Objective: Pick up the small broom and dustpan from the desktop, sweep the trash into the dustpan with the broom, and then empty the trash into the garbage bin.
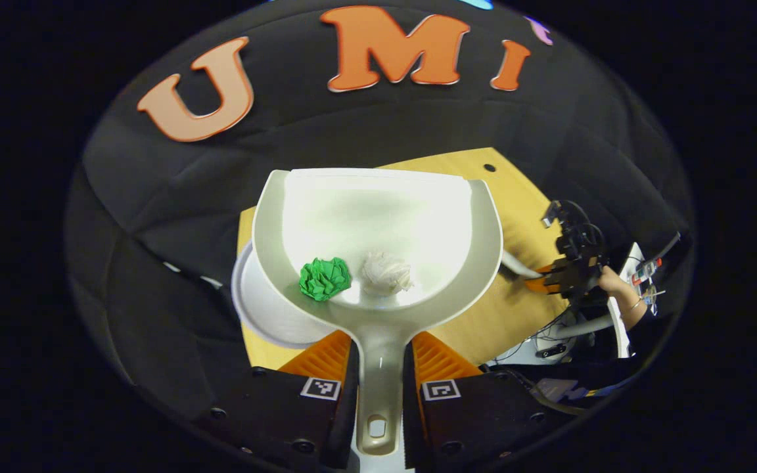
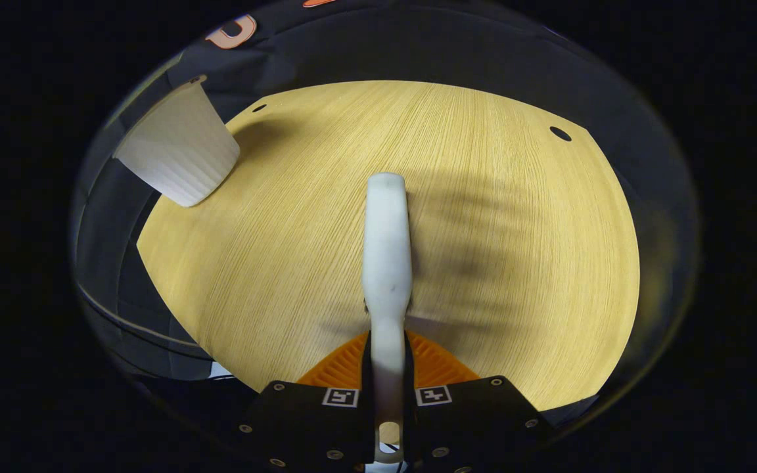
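My left gripper is shut on the handle of the white dustpan, which is held above the wooden desktop. A green paper ball and a white paper ball lie side by side at the back of the pan, near the handle. The white garbage bin shows under the pan's left edge. My right gripper is shut on the white broom, which points forward over the desktop. In the left gripper view, that gripper and a bit of the broom sit far right.
The ribbed white bin stands at the desktop's far left corner in the right gripper view. A hand holds the other gripper, with cables and white equipment below it. Black cloth walls surround the desk.
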Demonstrator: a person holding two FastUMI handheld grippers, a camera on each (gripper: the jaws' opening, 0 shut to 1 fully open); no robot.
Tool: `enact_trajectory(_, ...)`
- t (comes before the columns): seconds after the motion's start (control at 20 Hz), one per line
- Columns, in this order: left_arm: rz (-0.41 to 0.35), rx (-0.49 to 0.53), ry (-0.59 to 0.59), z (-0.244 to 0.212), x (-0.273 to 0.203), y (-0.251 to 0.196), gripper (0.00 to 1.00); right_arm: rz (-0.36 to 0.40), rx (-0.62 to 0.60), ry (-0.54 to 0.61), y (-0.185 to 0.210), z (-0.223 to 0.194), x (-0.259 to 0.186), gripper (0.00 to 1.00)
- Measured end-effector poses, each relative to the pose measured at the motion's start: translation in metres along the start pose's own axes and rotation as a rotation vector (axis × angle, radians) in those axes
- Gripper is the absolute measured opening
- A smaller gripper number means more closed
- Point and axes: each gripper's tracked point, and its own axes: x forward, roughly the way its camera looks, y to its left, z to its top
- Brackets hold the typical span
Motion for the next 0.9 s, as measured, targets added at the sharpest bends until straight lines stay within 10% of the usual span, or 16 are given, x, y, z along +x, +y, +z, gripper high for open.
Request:
enact_trajectory(0.3, 0.253, 0.134, 0.167, -0.011, 0.012, 0.112, 0.31, -0.016, 0.007, 0.005, 0.001, -0.002, 0.002, 0.17)
enact_trajectory(0.9, 0.502, 0.679, 0.305, 0.017, 0.000, 0.128, 0.30, -0.049, 0.058, -0.007, 0.007, -0.002, 0.003, 0.17)
